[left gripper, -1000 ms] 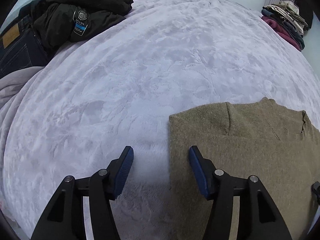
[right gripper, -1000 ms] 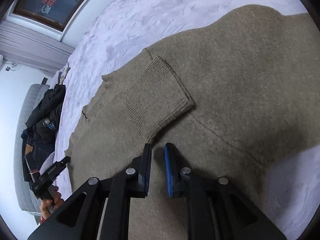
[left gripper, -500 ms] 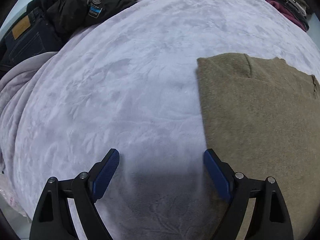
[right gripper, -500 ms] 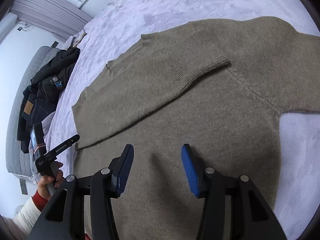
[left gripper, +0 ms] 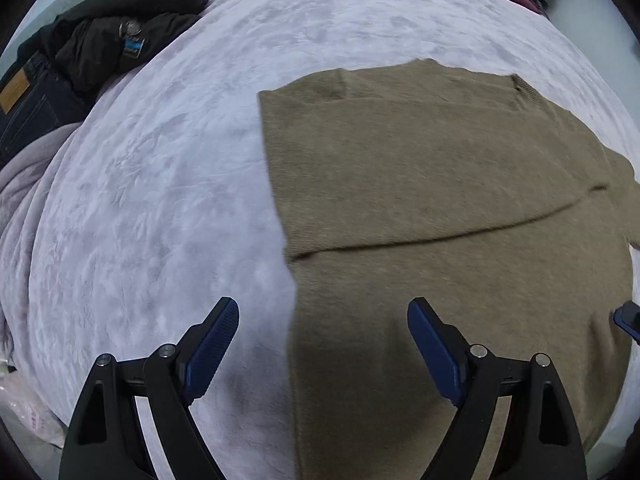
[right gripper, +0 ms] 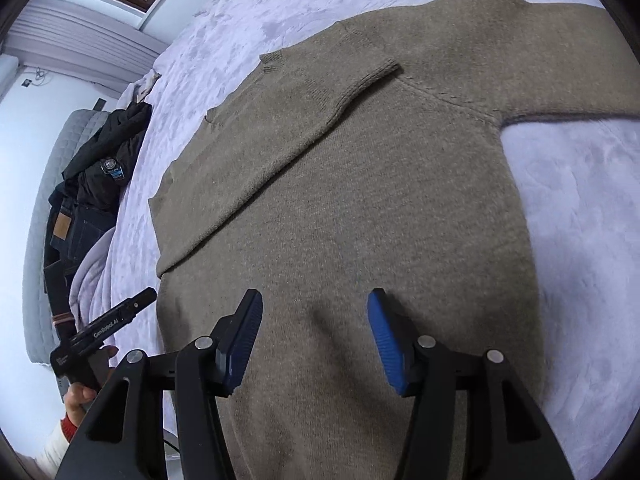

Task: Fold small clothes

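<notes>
Now olive sweater (right gripper: pixel 360 208) flat on bed (left gripper: pixel 160 184); right gripper (right gripper: pixel 314 330) jaws opening, empty.

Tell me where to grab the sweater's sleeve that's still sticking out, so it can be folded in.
Grip the spread sleeve out near its far end, coming from above with the right gripper, whose jaws are opening with nothing between them. It lies flat on the blanket and juts past the sweater body, so an end pinch should let it swing across like the sleeve already folded.
</notes>
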Motion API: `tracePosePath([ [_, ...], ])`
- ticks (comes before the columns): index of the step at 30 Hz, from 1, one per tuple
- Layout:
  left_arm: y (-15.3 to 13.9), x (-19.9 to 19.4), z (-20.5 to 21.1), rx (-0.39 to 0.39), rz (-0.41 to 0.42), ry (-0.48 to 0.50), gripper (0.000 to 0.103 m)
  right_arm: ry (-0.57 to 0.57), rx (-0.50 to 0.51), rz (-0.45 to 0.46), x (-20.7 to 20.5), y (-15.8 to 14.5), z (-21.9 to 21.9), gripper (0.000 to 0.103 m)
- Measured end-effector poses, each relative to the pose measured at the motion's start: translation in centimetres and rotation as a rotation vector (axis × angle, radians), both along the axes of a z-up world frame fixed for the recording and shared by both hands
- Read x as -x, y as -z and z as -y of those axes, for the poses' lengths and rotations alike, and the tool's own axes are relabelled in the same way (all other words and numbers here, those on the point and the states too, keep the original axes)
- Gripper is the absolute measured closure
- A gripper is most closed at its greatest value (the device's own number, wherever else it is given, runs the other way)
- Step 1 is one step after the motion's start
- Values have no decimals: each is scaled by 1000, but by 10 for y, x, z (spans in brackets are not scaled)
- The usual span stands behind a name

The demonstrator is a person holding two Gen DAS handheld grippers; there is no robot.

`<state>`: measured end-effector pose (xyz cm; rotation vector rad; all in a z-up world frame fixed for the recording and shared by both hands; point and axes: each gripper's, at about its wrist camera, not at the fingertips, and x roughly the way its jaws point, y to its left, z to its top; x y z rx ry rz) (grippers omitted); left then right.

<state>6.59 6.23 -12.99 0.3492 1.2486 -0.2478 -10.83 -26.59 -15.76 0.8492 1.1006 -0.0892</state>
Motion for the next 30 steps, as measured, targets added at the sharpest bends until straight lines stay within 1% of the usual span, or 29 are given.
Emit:
tracePosePath([
  [3, -6, 20, 31, 21, -6, 68, 16, 35, -1, 6, 17, -5, 8, 40],
  [5, -5, 29, 51, 50, -30, 109, 16, 62, -4, 8, 27, -6, 16, 38],
  [7, -3, 37, 71, 61, -48, 151, 16, 88, -3, 8, 38, -6, 26, 38],
  [9, 0, 47, 93, 61, -55, 193, 15, 114, -1, 11, 51, -5, 36, 34],
  [11, 3, 53, 110, 67, -74, 221, 15, 138, -3, 18, 62, -4, 48, 23],
  [13, 6, 58, 126, 71, -99, 229, 0, 165, -8, 28, 71, -2, 58, 23],
  [19, 15, 64, 165, 74, -128, 238, 0, 243, -37, 32, 90, 9, 94, 23],
  [23, 16, 69, 190, 59, -121, 253, 0, 288, -60, 52, 96, 12, 121, 23],
  [30, 20, 71, 228, 59, -118, 248, 0, 405, -47, 103, 112, 9, 185, 23],
])
